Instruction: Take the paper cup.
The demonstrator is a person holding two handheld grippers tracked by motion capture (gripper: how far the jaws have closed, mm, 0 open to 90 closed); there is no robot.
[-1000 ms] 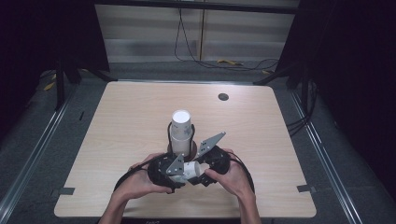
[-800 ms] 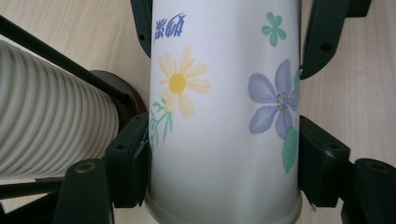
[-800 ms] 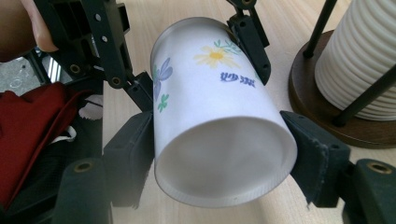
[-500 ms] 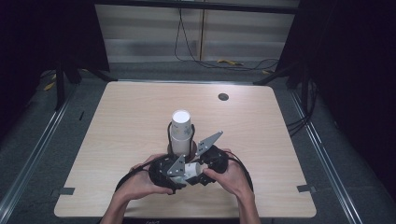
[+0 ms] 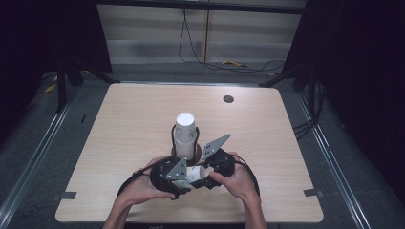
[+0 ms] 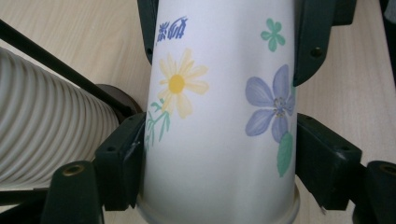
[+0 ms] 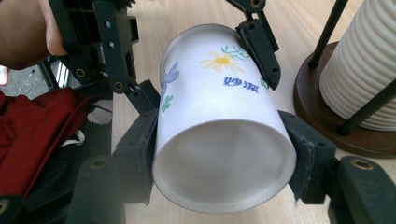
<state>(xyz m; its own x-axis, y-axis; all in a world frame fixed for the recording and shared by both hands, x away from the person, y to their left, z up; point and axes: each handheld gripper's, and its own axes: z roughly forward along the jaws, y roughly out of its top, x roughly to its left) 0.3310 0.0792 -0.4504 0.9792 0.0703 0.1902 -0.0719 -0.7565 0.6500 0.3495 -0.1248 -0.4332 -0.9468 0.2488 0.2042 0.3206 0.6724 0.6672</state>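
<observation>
1. Paper cup (image 5: 193, 174) printed with flowers; lies on its side just above the tabletop (image 5: 119, 124), bridged between the two tongs at the near edge, just in front of the stack of ribbed cups (image 5: 185, 131) on its round wooden stand (image 7: 327, 122).
2. Right tongs (image 7: 224, 154): have just been closing and now clamp the cup near its recessed base, one pad on each side of the wall.
3. Left tongs (image 6: 219, 158): have just been opening, with the cup between them at the rolled-rim end; stand narrowly apart, pads right against the wall yet probably no longer squeezing, though hard to tell from so close.
4. Handling, as a judgement: very light, so almost no force needed to carry; thin and soft in the wall, so quick to dent or go oval under a firm pinch; smooth and tapered, so apt to slide toward the narrow end if held loosely.
5. Best hold: close to the base, where the bottom disc stiffens the wall, or right at the rolled rim; avoid the unsupported middle.
6. Risk: with one grip at an end, likely to swing or tip; keep pressure gentle and the cup level.
</observation>
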